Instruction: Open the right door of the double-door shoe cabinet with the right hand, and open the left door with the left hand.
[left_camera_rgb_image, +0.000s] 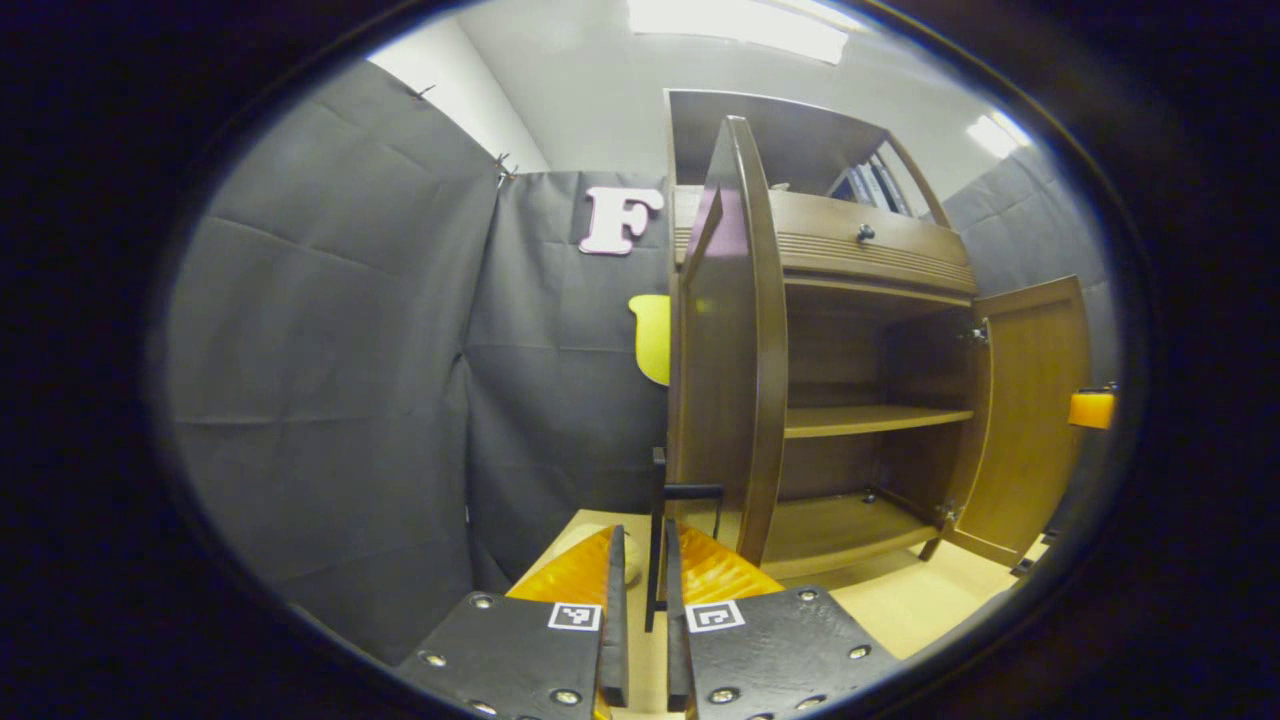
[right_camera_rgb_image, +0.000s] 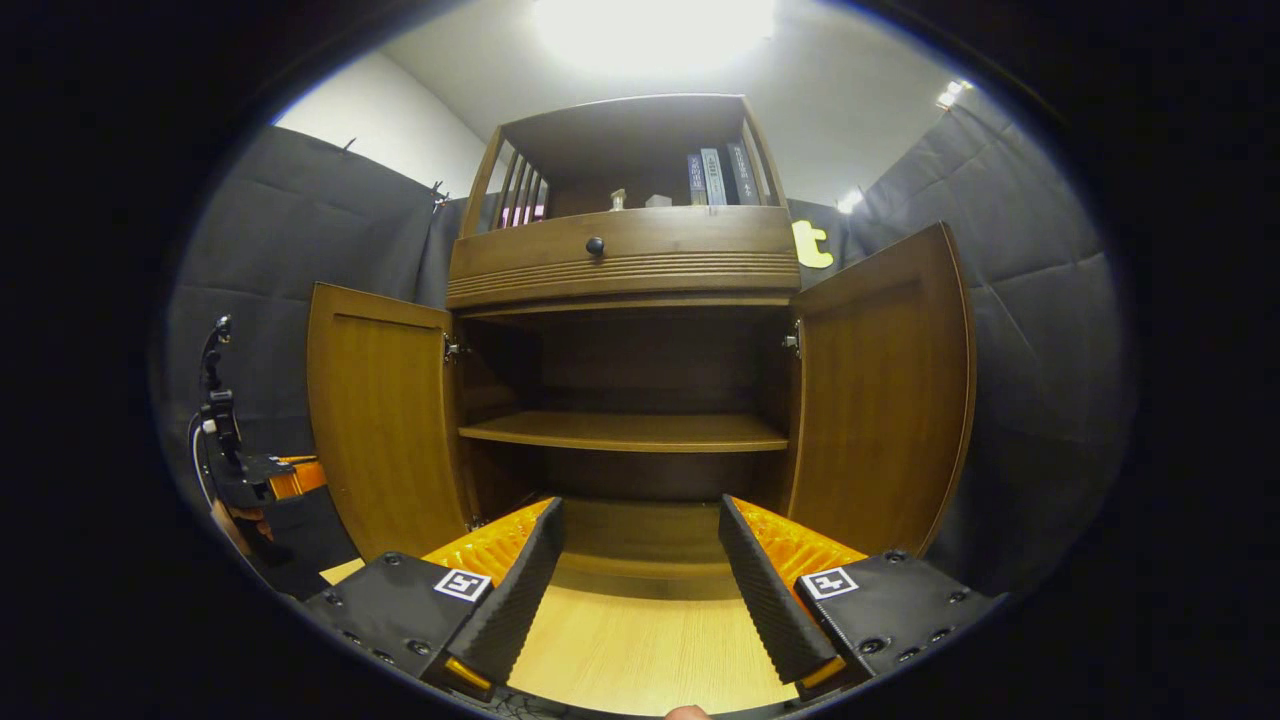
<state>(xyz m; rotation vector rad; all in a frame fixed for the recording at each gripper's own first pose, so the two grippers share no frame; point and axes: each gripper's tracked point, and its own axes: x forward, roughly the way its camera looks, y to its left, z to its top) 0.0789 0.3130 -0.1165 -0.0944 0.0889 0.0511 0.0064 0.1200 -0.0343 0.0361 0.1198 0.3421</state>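
Already both doors stand open; left claw (left_camera_rgb_image: 640, 590) clamps the left door's handle (left_camera_rgb_image: 657, 530), right claw (right_camera_rgb_image: 635, 580) gapes empty; overpulling could strain hinges.

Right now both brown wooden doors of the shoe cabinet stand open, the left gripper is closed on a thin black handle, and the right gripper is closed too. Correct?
Not quite. The right gripper is open: the right gripper view shows its fingers wide apart with nothing between them. The rest holds: the left wooden door and right wooden door stand open, and the left gripper pinches the thin black handle.
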